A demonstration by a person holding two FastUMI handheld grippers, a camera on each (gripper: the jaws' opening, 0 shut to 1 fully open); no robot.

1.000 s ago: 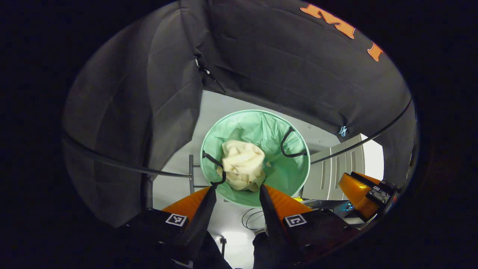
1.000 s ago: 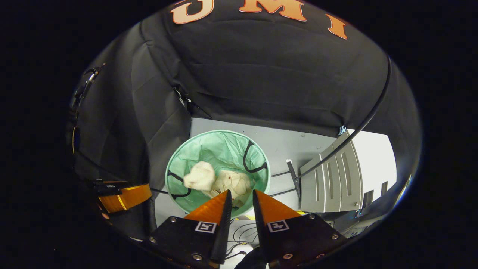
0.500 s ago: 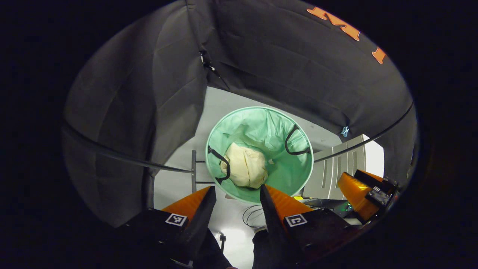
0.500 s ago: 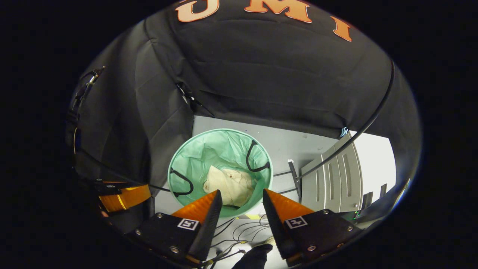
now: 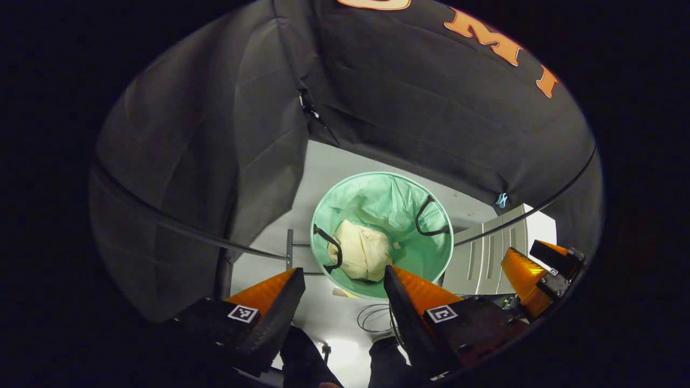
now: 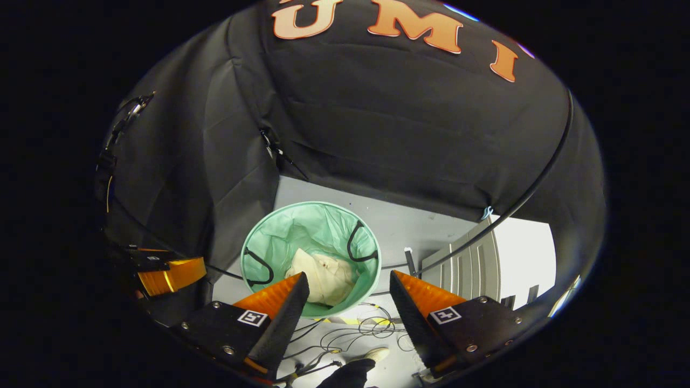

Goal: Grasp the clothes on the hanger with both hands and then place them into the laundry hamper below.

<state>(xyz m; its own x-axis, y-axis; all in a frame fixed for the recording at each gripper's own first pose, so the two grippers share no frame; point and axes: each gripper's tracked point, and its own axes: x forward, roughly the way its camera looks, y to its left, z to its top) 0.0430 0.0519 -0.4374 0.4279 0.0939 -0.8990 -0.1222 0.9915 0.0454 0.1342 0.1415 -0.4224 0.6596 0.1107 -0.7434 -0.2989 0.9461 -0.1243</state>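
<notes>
Lying crumpled inside the round mint-green fabric laundry hamper (image 5: 426,264), the cream garment (image 5: 362,252) has settled since a second ago. Left tool (image 5: 343,280) and right tool (image 6: 349,284) hang wide and empty above; right spread wider. Placement looks done, probably.

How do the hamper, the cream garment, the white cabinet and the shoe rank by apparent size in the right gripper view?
1. Green hamper, clearly largest.
2. Cream garment and white cabinet: too alike to rank, each partly hidden.
3. Shoe, smallest, though nearness to the camera may distort it.
</notes>
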